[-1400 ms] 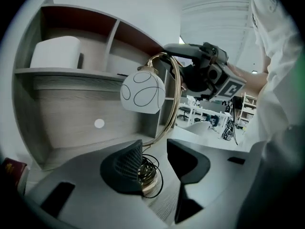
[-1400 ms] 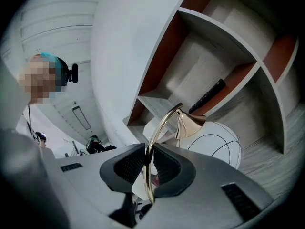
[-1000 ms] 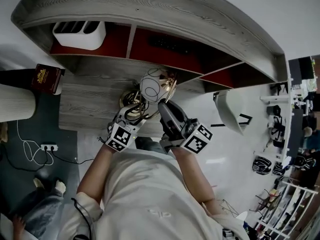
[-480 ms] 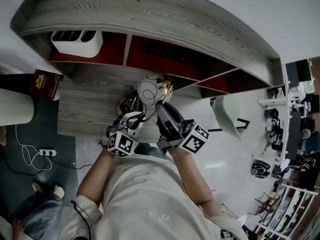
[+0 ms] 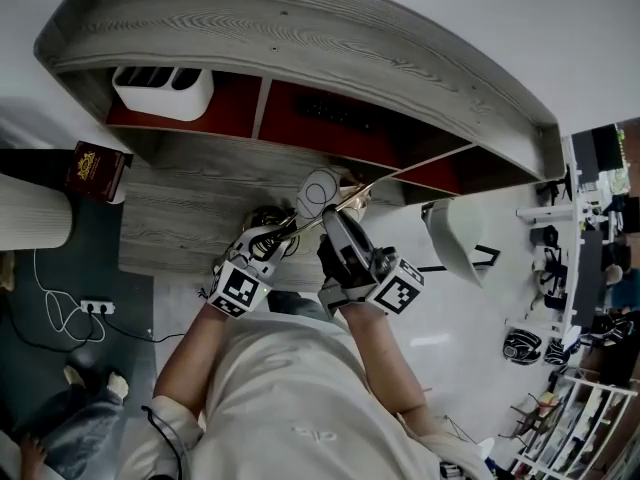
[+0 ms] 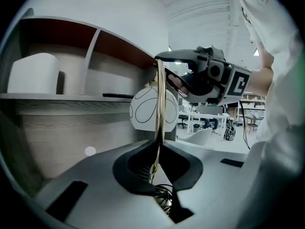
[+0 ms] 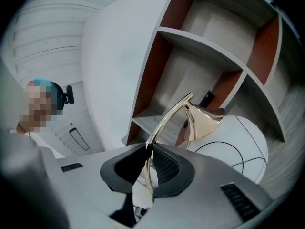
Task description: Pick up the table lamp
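The table lamp has a white globe shade (image 5: 318, 190) with black line drawing, a curved gold arm (image 5: 338, 203) and a base with coiled cord (image 5: 262, 218). It hangs tilted over the grey wooden desk (image 5: 170, 218). My left gripper (image 5: 274, 236) grips the lamp low down; in the left gripper view its jaws are closing on the gold arm (image 6: 160, 104), pads pressing it, left gripper (image 6: 156, 151). My right gripper (image 5: 336, 220) holds higher up; its jaws are closing on the gold arm (image 7: 166, 120), right gripper (image 7: 148, 151), with the globe (image 7: 236, 149) just beyond.
A white organiser box (image 5: 162, 90) stands in the left shelf compartment, a flat black item (image 5: 335, 114) in the middle one. A dark red box (image 5: 97, 166) lies at the desk's left end. A white chair (image 5: 455, 230) stands to the right, a power strip (image 5: 96, 294) on the floor.
The left jaws, open a second ago, have closed on the lamp's gold arm. Both grippers have risen a little, and the globe has shifted right as the lamp tilted.
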Action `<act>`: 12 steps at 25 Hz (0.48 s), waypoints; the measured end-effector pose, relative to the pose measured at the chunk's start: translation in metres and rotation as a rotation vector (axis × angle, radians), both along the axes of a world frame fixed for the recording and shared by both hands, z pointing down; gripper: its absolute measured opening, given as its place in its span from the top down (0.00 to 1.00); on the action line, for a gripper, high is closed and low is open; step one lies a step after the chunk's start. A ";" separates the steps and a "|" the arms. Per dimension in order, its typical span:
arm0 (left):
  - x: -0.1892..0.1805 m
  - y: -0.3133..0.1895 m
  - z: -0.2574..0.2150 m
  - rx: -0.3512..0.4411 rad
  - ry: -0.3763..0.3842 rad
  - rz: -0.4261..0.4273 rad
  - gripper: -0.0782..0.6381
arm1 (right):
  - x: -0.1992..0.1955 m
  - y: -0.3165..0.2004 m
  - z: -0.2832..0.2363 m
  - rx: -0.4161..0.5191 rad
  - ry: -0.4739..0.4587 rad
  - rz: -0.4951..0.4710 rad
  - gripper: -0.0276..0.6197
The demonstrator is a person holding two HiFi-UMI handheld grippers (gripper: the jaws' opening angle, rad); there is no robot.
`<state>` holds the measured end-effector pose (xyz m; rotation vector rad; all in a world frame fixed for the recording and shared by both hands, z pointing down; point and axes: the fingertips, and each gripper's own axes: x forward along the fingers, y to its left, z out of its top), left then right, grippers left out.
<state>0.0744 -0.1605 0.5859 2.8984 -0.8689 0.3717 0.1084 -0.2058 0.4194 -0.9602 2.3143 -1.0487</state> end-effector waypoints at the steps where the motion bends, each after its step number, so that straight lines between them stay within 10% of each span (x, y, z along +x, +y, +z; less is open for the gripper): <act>1: -0.001 0.000 -0.008 0.002 0.009 0.007 0.84 | 0.003 0.001 -0.005 0.001 -0.012 0.011 0.84; 12: -0.022 -0.005 -0.068 0.008 0.006 0.027 0.84 | 0.002 0.011 -0.048 0.050 -0.114 0.014 0.84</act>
